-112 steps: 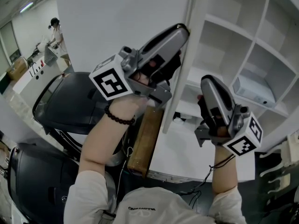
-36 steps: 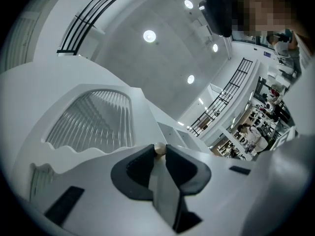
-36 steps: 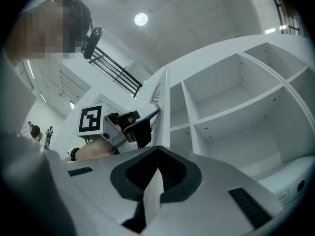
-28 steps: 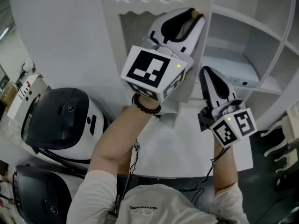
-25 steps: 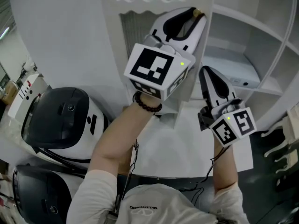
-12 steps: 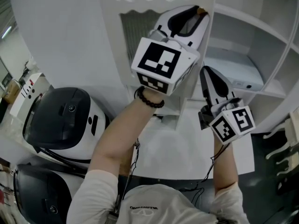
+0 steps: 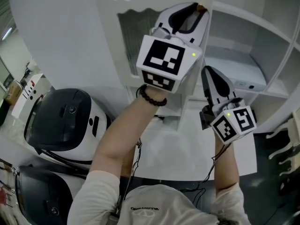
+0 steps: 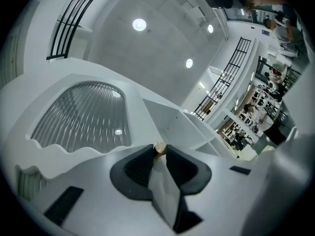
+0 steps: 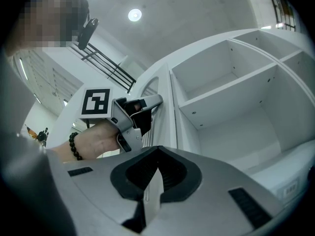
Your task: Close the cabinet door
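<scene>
Fingers of the left gripper (image 7: pixel 196 7), at the top centre of the head view, are pinched shut on the small pale knob (image 8: pixel 160 148) at the free edge of the cabinet door (image 7: pixel 140 34). From where I stand that grip makes sense. The knob looks to be the door's only handle, and holding it lets the person steer the swing rather than shove the panel.

The door, with its ribbed pane and scalloped frame, fills the upper left of the left gripper view. It lies close against the cabinet front, with its free edge just beside the upright that borders the open shelves (image 7: pixel 255 18) on the right. I'd judge it nearly home, though I cannot tell whether it is fully seated.

The right gripper (image 7: pixel 208 73) hangs lower, right of centre, with its fingers brought together on nothing. It looks parked out of the door's path, pointing toward the shelves. A white box (image 7: pixel 243 71) sits on a shelf behind it. Two black-and-white domed machines (image 7: pixel 61 121) stand at lower left, well apart from the door.
</scene>
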